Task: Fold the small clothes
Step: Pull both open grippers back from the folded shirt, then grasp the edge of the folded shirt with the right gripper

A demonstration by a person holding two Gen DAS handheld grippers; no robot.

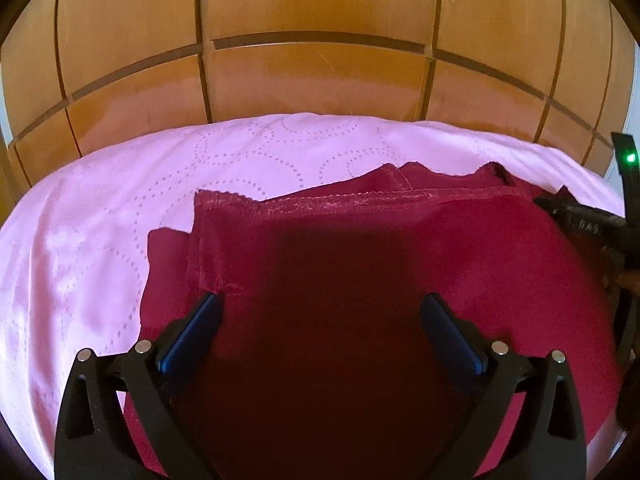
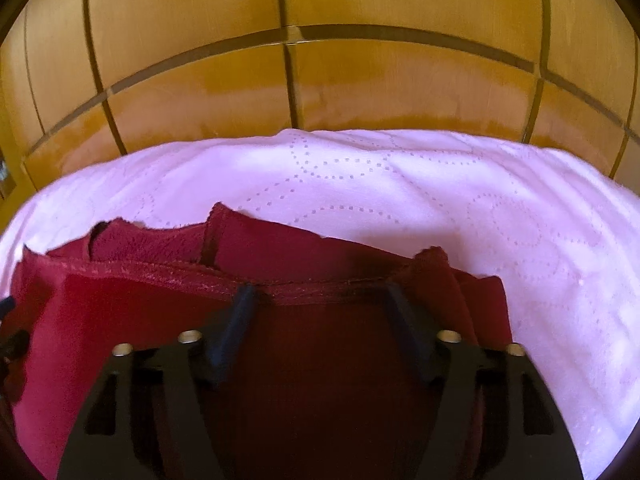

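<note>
A: Nearest in the left wrist view?

B: The left tool (image 1: 321,305), jaws spread wide with nothing between them. Its blue pads (image 1: 208,312) hover over the red cloth (image 1: 360,264), and it throws a dark shadow on the fabric.

A: And the right tool?

B: In its own view the right tool (image 2: 320,294) also stands released, jaws apart, tips close to the hemmed edge of the cloth (image 2: 132,312). Whether the tips touch the fabric I cannot tell. In the left view it shows as a black body at the right edge (image 1: 592,224).

A: Where does the cloth lie?

B: Flat on a pink bed cover (image 1: 100,208), folded over itself. A lace-like hem runs across its far edge, with loose layers and corners sticking out beyond it.

A: Behind that?

B: The cover (image 2: 520,208), stitched with dotted circles, runs on past the cloth. Beyond it stands a wall of wood panels (image 1: 320,80), split by dark grooves (image 2: 360,80).
</note>
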